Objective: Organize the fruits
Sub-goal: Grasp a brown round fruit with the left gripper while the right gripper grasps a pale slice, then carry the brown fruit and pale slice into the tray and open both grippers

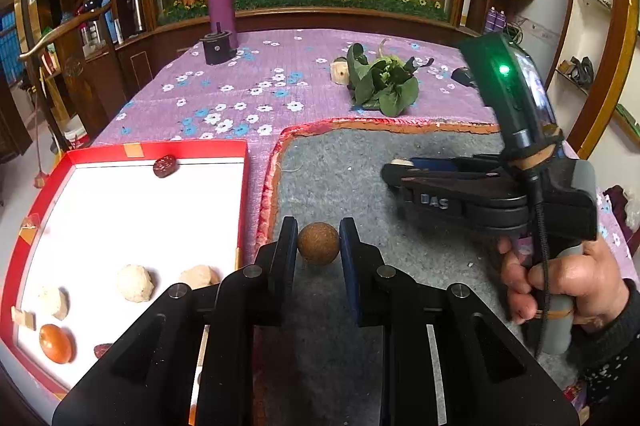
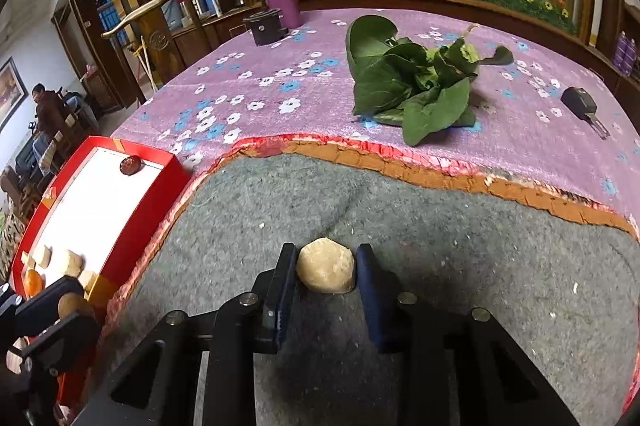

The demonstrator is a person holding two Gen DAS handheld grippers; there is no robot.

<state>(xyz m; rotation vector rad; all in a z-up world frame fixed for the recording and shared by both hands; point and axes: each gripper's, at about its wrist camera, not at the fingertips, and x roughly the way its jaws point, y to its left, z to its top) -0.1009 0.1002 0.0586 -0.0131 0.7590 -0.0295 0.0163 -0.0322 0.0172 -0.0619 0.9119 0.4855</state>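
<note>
Two tongs, each closed on a small round fruit above a grey mat on the surface.

The grey mat (image 2: 400, 209) covers the surface's near side; a red tray (image 1: 188, 149) sits at its left edge, holding several fruits already. The left tongs (image 1: 319, 246) pinch a brown ball-like fruit (image 1: 318, 242), pads on both flanks. The right tongs (image 2: 326, 268) grip a pale lumpy fruit (image 2: 326, 265) the same way. Both fruits look light and firm; the pale one seems crumbly, so squeeze gently across the widest middle.
</note>
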